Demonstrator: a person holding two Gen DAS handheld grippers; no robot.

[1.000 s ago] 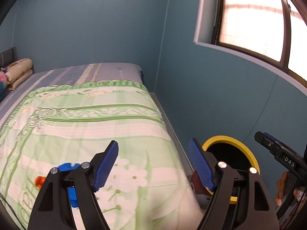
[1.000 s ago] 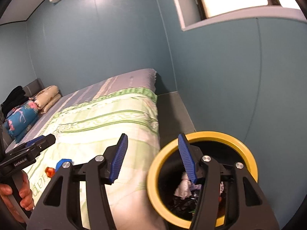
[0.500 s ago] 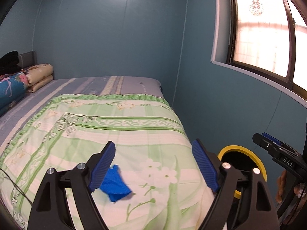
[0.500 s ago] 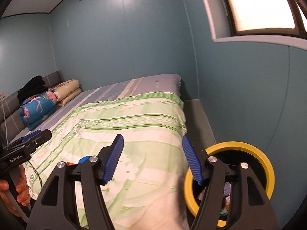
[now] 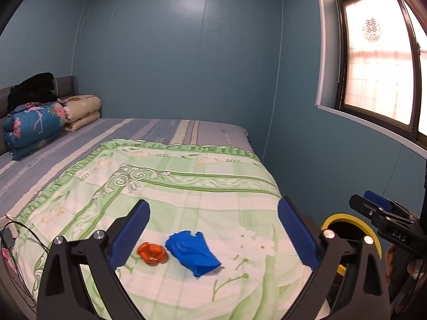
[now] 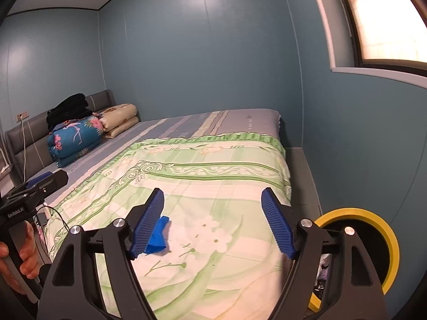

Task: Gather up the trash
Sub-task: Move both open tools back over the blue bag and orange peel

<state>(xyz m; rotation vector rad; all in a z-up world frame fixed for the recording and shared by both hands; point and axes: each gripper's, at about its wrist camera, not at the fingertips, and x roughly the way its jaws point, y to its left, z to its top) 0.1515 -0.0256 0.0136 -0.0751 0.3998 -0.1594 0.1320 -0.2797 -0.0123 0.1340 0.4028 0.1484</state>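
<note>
Opening on both sides: left gripper point(image 5: 213, 236) jaws are spreading wide with nothing clamped, though the trash lies in view between its fingers on the bed beyond. Right gripper point(image 6: 213, 225) jaws are also opening, empty; its left blue ribbed pad point(image 6: 148, 226) overlaps the blue piece in view, but I'd say it's only in front of it, not touching.

Targets: crumpled blue plastic wrapper point(image 5: 192, 252) and small crushed orange wrapper point(image 5: 152, 252), lying just beside each other on the green-and-white floral quilt point(image 5: 186, 186), near the foot end. The round black bin with a yellow rim point(image 6: 373, 229) stands on the floor just off the bed's right edge, already holding some scraps.

Risks, my read:
- Both wrappers are thin and flat on soft fabric. Closing low likely pinches quilt along with the wrapper and drags the cover.
- Closing high probably skims the film and flicks it away.
- They're close enough that going for one may nudge the other, possibly off the edge.
- The blue one looks slick and may slip from the pads on the carry, dropping short of the rim.
- Both grippers face the same patch, so clash risk if they go in together.
- The dark cable point(image 5: 16, 229) at the bed's left edge could snag a wide left swing.

Folded bedding at the headboard point(image 5: 37, 125) is well clear.
</note>
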